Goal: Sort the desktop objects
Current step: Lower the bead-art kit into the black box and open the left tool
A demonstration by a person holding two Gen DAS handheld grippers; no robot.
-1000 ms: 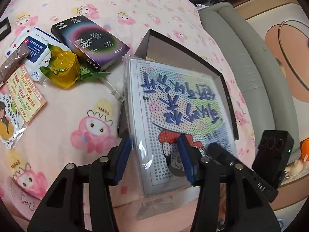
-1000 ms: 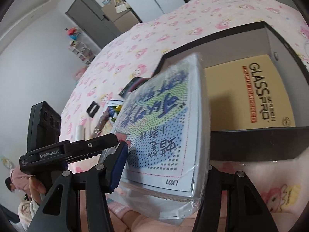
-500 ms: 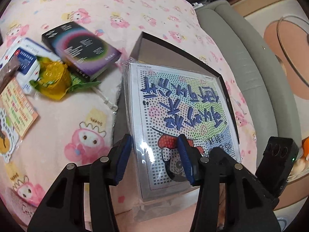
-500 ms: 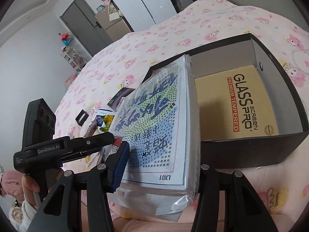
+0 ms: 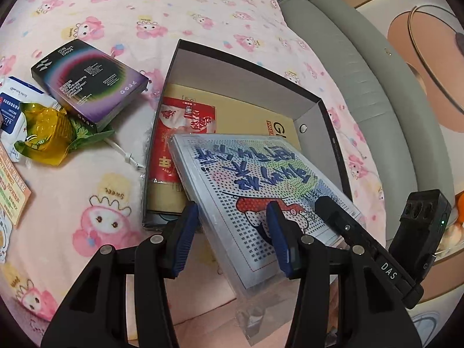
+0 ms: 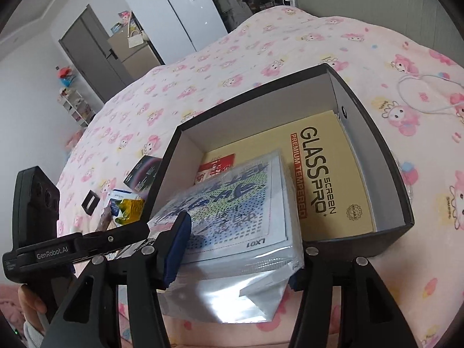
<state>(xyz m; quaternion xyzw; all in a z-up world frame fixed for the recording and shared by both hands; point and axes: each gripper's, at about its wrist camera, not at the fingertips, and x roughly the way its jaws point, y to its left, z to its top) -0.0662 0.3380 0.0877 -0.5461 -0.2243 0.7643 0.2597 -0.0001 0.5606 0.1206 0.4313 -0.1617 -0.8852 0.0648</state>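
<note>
A bead-picture kit [image 5: 261, 174] in a clear plastic bag hangs tilted over the near edge of an open black box [image 5: 246, 66]. Its far end dips inside. My left gripper [image 5: 232, 237] is shut on the kit's near left corner, one blue pad beside its edge and one on top. In the right wrist view my right gripper [image 6: 237, 252] holds the kit [image 6: 246, 203] between its pads at the near end while its jaws are opening. In the black box [image 6: 371, 133] lie a yellow GLASS PRO pack [image 6: 327, 174] and a red packet [image 5: 179, 127].
Left of the box on the pink blanket lie a dark screen-protector box [image 5: 90, 84], a yellow wrapped item [image 5: 46, 133], a wipes pack [image 5: 11, 107], a leaflet [image 5: 11, 185] and a white cable [image 5: 124, 153]. A grey sofa [image 5: 362, 72] runs along the right.
Both grippers have carried the kit farther over the box and tipped its far end down into it. The box's inside, covered before, now shows in the left wrist view.
</note>
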